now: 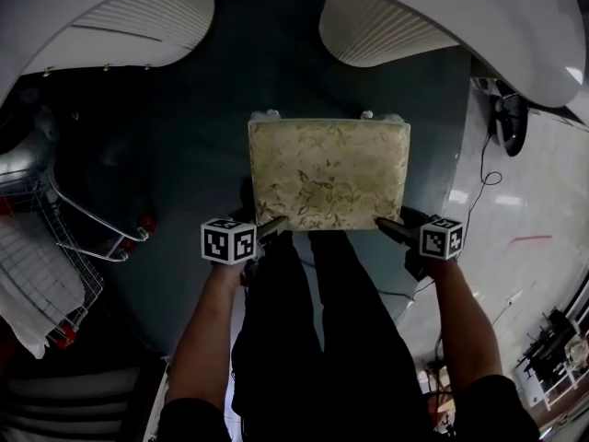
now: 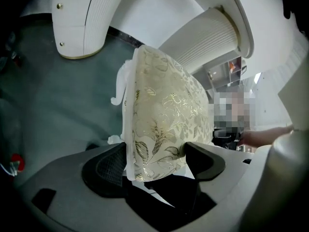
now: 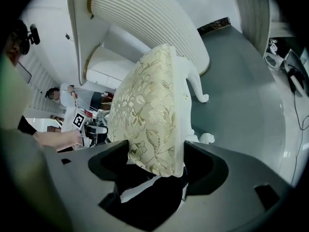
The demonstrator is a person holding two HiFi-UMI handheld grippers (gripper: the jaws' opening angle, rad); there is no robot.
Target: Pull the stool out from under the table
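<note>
The floor (image 1: 184, 155) under you is dark teal and matte; off to your right it gives way to glossy pale tiles (image 1: 543, 191) with a thin black cable (image 1: 485, 168) trailing over them. The white table (image 1: 515, 26) curves across the top of the head view, with two ribbed white bases (image 1: 138, 26) below its rim. At your left stands a wire cart (image 1: 55, 238) with red wheels.

The only print to be seen is the black-and-white square pattern on each gripper's marker cube (image 1: 227, 241).

The stool (image 1: 329, 173) stands on the teal floor straight ahead of you, nearer to you than the two ribbed bases. Its padded seat is cream with a gold leaf pattern, and its white legs show in the gripper views.

Both your bare forearms reach forward and down, one on each side of your dark-trousered legs. Your left gripper (image 1: 273, 226) is at the near left corner of the seat, its jaws closed against the cushion from both sides. Your right gripper (image 1: 391, 229) pinches the near right corner the same way, with the cushion's edge filling the gap between its jaws.
</note>
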